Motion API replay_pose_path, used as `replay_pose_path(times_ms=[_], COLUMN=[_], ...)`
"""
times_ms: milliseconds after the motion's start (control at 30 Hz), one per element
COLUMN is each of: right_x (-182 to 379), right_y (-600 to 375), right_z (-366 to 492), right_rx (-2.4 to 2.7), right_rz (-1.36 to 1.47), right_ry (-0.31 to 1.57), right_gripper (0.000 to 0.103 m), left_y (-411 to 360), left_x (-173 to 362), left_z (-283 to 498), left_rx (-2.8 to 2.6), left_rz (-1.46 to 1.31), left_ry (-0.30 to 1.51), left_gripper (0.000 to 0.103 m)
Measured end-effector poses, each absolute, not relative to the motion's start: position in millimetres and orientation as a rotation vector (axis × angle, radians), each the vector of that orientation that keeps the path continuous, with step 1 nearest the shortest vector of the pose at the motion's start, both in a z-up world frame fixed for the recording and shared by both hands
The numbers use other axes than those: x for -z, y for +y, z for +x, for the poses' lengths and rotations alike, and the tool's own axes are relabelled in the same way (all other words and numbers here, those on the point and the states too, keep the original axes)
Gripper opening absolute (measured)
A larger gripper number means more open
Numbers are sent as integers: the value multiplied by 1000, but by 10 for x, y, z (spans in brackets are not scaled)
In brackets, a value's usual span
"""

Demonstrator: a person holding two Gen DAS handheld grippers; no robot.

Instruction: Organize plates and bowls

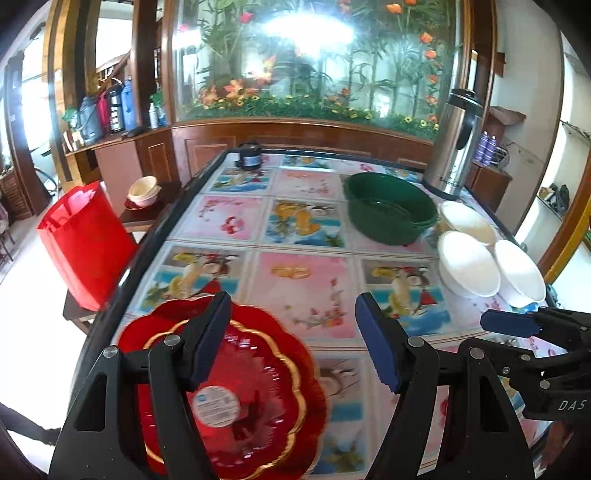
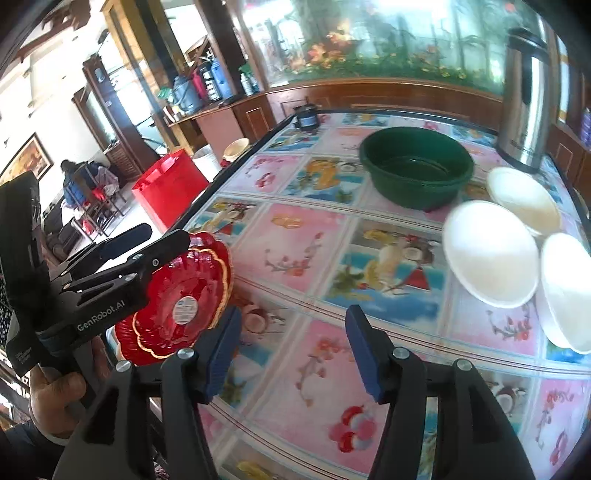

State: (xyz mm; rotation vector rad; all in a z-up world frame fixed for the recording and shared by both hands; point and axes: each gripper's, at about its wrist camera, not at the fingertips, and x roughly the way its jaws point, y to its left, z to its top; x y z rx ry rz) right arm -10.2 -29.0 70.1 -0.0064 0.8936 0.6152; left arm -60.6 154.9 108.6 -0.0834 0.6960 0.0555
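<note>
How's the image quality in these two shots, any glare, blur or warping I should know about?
Left wrist view: strong white glare blows out part of the aquarium glass; the red plates are motion-smeared; fisheye bends the table edge. Right wrist view: the white bowls are overexposed and soft, the table print near the bottom is blurred, and the window light at left washes out the room.

wall: big glass panel [image 1: 314, 62] with flower and bamboo scene, wood frame, strong glare near its top
panelling: brown wood [image 1: 295, 138] below the glass
table: glass top over colourful picture tiles [image 1: 303, 280], dark rim
side counter: wood [image 1: 110, 147], left of the panel, flasks and bottles on it
floor: pale, glossy [image 1: 29, 317]
right side: white shelves [image 1: 569, 177]
far room: framed picture [image 2: 27, 157] on a white wall, bright daylight
</note>
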Motion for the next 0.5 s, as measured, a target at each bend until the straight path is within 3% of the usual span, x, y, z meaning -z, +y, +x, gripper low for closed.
replay_pose_path(times_ms=[500], right_x=[-636], right_y=[-867], right_z=[-5], right_rx=[-542], right_rz=[86], right_ry=[894], right_gripper=[62], left_y=[864], left_x=[-1017], left_z=[-323], left_rx=[62], left_rz=[-72], left_ry=[739], left_gripper=[70])
